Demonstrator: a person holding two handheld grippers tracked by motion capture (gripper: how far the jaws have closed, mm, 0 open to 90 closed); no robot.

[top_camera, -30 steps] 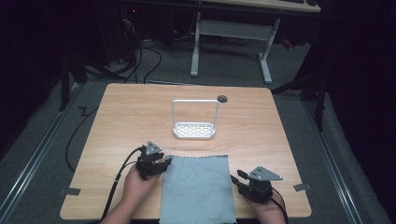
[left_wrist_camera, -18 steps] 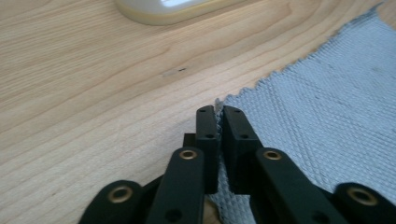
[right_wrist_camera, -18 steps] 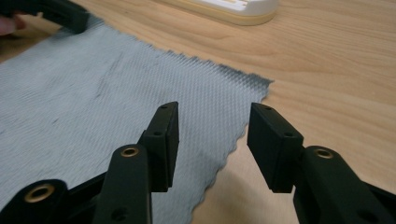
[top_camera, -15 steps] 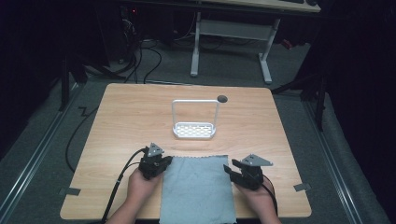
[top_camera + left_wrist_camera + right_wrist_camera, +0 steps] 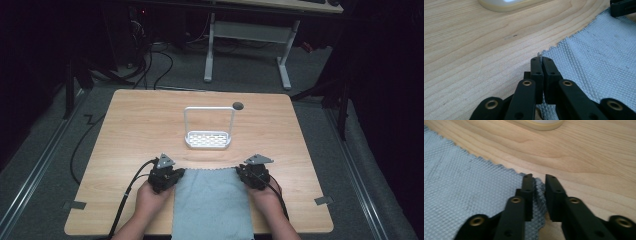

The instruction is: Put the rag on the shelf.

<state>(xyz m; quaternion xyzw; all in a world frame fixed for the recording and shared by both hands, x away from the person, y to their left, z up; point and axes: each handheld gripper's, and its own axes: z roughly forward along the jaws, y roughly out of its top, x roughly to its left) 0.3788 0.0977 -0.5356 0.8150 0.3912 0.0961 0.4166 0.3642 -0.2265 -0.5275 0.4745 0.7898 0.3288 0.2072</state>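
Wood table: cloth now further from rack; left gripper clenched on corner, right gripper seemingly closing on corner; lift likely.

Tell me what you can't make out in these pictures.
- Cloth: its near edge is cut off by the high view's bottom edge.
- Right gripper: cloth corner sits between the jaws; whether they pinch it is unclear.
- White rack: just its blurred base, cut by each gripper view's top edge.
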